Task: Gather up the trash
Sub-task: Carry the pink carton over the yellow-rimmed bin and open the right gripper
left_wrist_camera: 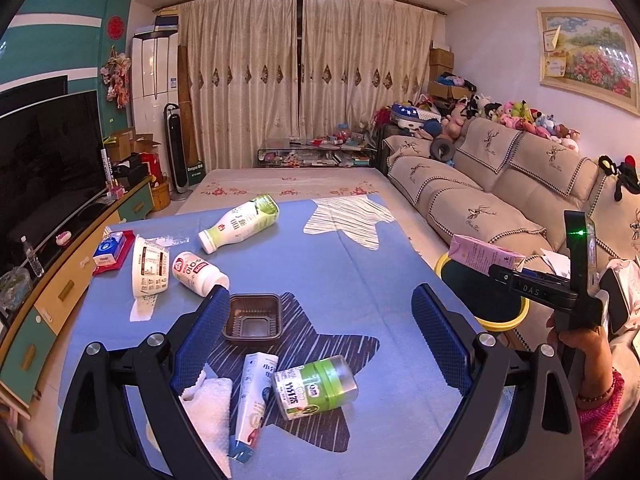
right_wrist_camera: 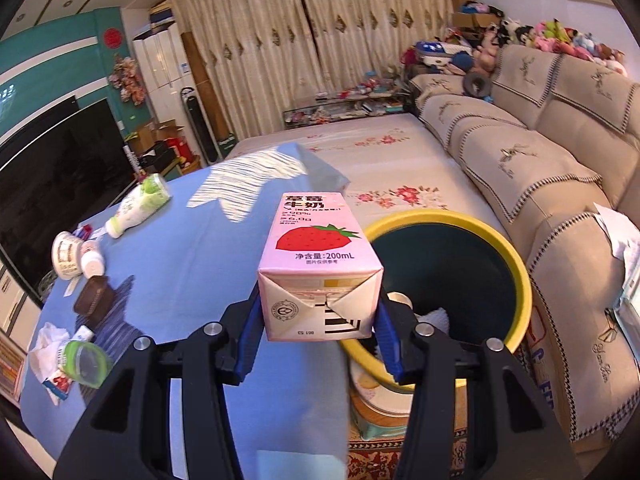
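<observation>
My right gripper (right_wrist_camera: 318, 314) is shut on a pink strawberry milk carton (right_wrist_camera: 320, 256), held endwise at the near-left rim of a yellow-rimmed dark bin (right_wrist_camera: 516, 272). In the left wrist view the same carton (left_wrist_camera: 482, 254) hangs over the bin (left_wrist_camera: 500, 322) at the table's right edge. My left gripper (left_wrist_camera: 320, 296) stands open above the blue tablecloth. A brown plastic tray (left_wrist_camera: 252, 316) lies just inside its left finger. Nearer the camera, between the fingers, lie a green-lidded jar (left_wrist_camera: 316, 390), a white tube (left_wrist_camera: 254, 396) and a crumpled tissue (left_wrist_camera: 208, 404).
Further back on the blue cloth (left_wrist_camera: 320, 256) lie a green-and-white bottle (left_wrist_camera: 240, 224), a small white bottle (left_wrist_camera: 196, 272), a white cup (left_wrist_camera: 148, 268) and a blue packet (left_wrist_camera: 110, 250). A sofa (right_wrist_camera: 560, 168) runs along the right. A TV (left_wrist_camera: 48, 168) stands left.
</observation>
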Action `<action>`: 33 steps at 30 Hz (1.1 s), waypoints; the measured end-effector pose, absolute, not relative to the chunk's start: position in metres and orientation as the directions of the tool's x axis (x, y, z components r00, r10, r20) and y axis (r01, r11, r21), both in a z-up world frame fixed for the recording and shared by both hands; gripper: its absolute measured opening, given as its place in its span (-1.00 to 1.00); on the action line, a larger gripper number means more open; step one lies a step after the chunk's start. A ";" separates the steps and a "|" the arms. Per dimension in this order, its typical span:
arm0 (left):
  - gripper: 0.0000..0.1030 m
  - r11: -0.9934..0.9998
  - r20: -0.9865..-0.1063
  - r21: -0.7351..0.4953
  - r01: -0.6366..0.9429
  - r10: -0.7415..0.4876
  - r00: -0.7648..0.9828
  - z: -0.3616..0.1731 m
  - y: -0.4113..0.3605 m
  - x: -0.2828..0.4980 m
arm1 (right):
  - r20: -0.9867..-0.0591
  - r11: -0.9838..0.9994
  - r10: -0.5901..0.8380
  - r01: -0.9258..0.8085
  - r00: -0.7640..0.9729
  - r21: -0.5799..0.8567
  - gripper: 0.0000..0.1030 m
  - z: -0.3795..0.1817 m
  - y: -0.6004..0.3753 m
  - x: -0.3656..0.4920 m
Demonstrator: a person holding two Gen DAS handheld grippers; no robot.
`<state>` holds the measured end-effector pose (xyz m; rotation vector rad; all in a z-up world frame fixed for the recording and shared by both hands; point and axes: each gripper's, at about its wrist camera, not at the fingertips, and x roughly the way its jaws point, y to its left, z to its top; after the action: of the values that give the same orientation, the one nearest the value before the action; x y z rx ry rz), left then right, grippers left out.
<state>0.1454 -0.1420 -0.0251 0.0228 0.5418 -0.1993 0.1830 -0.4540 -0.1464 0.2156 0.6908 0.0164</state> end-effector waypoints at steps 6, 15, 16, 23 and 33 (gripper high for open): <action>0.76 0.976 -0.531 -0.003 0.218 -0.186 0.826 -0.029 -0.159 0.150 | -0.675 0.966 0.034 0.149 0.737 0.211 -0.08 -0.173 -0.489 0.202; 0.76 0.973 -0.568 0.013 0.230 -0.182 0.802 -0.045 -0.177 0.160 | -0.738 0.955 -0.031 0.238 0.674 0.177 -0.08 -0.214 -0.517 0.232; 0.76 0.974 -0.575 0.012 0.227 -0.179 0.798 -0.048 -0.177 0.162 | -0.743 0.954 -0.032 0.241 0.668 0.176 -0.08 -0.218 -0.518 0.234; 0.76 0.976 -0.601 0.016 0.216 -0.163 0.783 -0.056 -0.175 0.171 | -0.758 0.952 -0.044 0.258 0.651 0.166 -0.08 -0.232 -0.526 0.247; 0.76 0.982 -0.609 0.010 0.187 -0.142 0.780 -0.058 -0.161 0.164 | -0.737 0.960 -0.069 0.247 0.672 0.135 0.26 -0.220 -0.520 0.239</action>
<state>0.1640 -0.1605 -0.0577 0.0715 0.6524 -0.1780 0.2392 -0.5201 -0.2197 0.2322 0.8163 -0.1796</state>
